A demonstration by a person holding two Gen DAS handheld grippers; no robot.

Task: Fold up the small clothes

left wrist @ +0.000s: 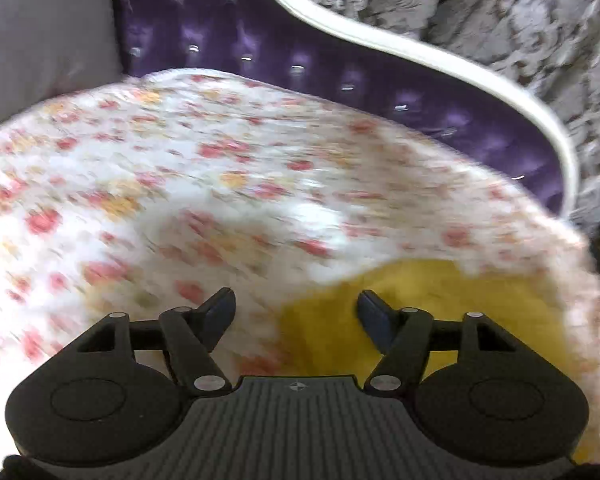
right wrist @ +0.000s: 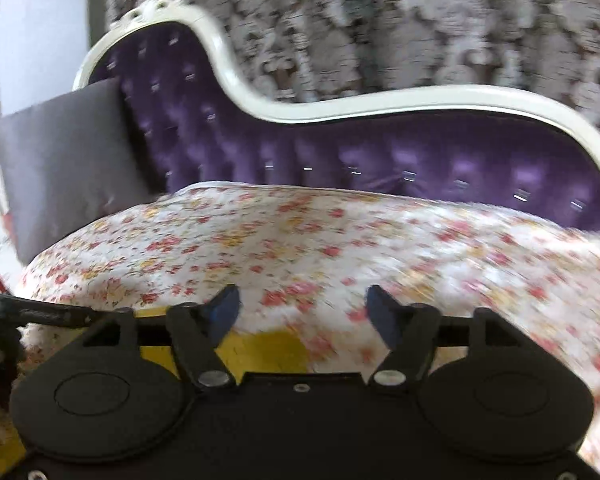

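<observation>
A yellow garment [left wrist: 440, 304] lies on the floral sheet [left wrist: 220, 184] that covers the couch seat, at the lower right of the left wrist view. My left gripper [left wrist: 296, 312] is open and empty, its right finger over the yellow cloth's left edge. In the right wrist view the yellow garment [right wrist: 260, 346] shows just under and left of my right gripper [right wrist: 304, 312], which is open and empty above the floral sheet [right wrist: 300, 240]. Both views are motion-blurred.
A purple tufted couch back [right wrist: 380, 156] with a white curved frame [right wrist: 380, 98] rises behind the seat. A grey cushion [right wrist: 64, 160] leans at the left end. Patterned curtains [right wrist: 380, 20] hang behind. A black part of the other gripper [right wrist: 40, 314] enters from the left.
</observation>
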